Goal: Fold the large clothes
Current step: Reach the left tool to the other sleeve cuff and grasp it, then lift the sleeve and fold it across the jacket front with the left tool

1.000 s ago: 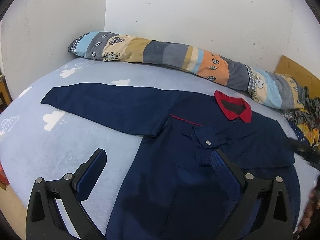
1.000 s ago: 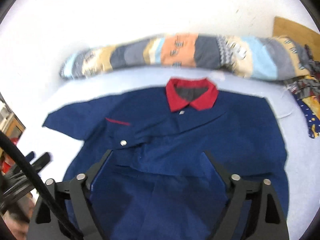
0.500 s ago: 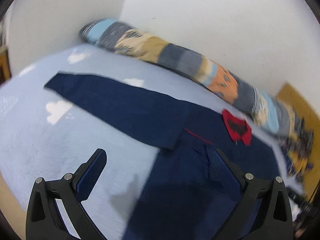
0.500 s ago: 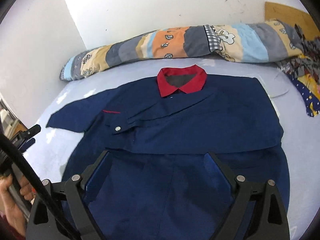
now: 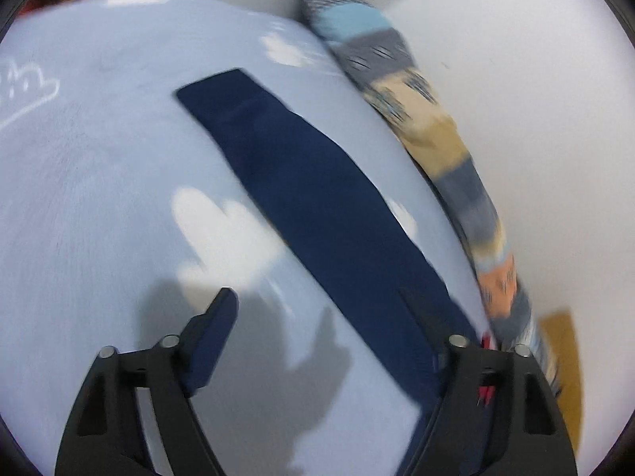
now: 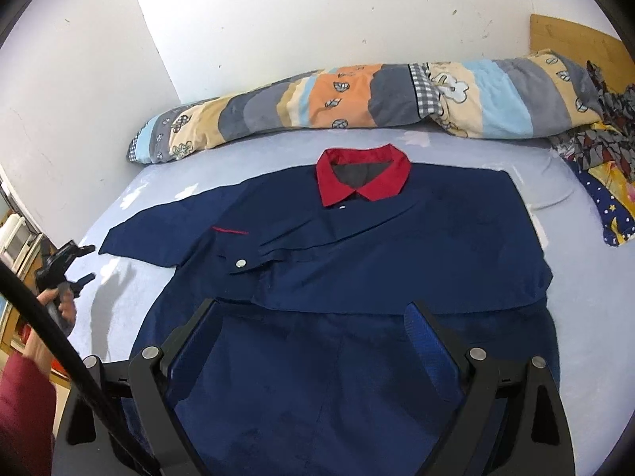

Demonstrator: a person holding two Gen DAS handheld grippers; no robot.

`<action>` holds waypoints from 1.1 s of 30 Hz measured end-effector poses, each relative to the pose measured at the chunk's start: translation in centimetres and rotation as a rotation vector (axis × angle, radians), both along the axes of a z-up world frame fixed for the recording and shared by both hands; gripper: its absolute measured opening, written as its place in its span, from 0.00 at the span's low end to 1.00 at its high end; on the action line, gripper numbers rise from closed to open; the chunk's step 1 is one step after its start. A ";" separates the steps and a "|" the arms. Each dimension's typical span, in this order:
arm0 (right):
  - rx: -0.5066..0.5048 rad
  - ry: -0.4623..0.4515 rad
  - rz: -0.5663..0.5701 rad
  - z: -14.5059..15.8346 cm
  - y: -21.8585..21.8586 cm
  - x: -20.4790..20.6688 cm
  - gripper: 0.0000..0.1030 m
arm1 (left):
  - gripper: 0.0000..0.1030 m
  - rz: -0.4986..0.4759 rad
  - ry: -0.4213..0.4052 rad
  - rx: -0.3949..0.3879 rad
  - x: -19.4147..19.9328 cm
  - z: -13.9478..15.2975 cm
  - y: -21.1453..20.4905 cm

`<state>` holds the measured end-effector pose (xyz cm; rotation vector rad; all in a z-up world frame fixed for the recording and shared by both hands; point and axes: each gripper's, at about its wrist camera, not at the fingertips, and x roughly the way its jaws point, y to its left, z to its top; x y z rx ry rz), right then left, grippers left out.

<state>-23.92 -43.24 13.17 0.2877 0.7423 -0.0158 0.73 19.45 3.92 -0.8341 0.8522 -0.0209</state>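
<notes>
A navy jacket (image 6: pixel 377 261) with a red collar (image 6: pixel 363 176) lies flat, front up, on the light blue bed. Its right sleeve is folded across the chest. Its left sleeve (image 5: pixel 317 214) stretches out flat toward the bed's left side. My left gripper (image 5: pixel 317 309) is open and empty, just above the bed beside that sleeve; it also shows in the right wrist view (image 6: pixel 85 263) at the far left, near the cuff. My right gripper (image 6: pixel 313 313) is open and empty above the jacket's lower half.
A long patchwork bolster (image 6: pixel 357 99) lies along the white wall at the back; it also shows in the left wrist view (image 5: pixel 436 127). Patterned clothes (image 6: pixel 603 166) are piled at the bed's right. The sheet (image 5: pixel 99 178) has white cloud prints. A wooden headboard (image 6: pixel 571 43) stands at the right.
My left gripper has swung left and down toward the outstretched sleeve, its view now blurred and tilted. My right gripper has steadied over the jacket's lower half. Both stay open.
</notes>
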 end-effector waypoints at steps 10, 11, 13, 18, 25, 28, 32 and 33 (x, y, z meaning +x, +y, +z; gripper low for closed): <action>-0.013 0.060 0.026 -2.0 1.3 2.3 0.93 | 0.68 0.181 -0.109 -0.232 6.7 -5.6 7.9; -0.007 0.058 0.031 -2.1 1.3 2.4 0.93 | 0.68 0.194 -0.132 -0.240 7.6 -5.8 8.2; -0.019 0.052 0.028 -2.2 1.5 2.5 0.93 | 0.68 0.216 -0.164 -0.237 9.2 -5.9 8.5; -0.066 0.058 0.003 -2.7 1.5 2.9 0.93 | 0.56 0.286 -0.214 -0.202 12.0 -5.8 8.5; -0.070 0.063 -0.060 -2.6 -0.2 2.9 0.93 | 0.02 0.195 -0.237 -0.202 11.7 -3.4 7.0; -0.041 0.054 -0.096 -2.2 -1.4 2.4 0.93 | 0.02 0.131 -0.273 -0.149 11.1 0.0 5.5; 0.010 0.015 -0.148 -1.1 -3.4 1.1 0.93 | 0.02 0.045 -0.322 -0.121 10.2 5.9 2.0; 0.013 0.002 -0.164 -0.7 -3.8 0.6 0.93 | 0.02 0.029 -0.333 -0.120 10.0 7.2 1.3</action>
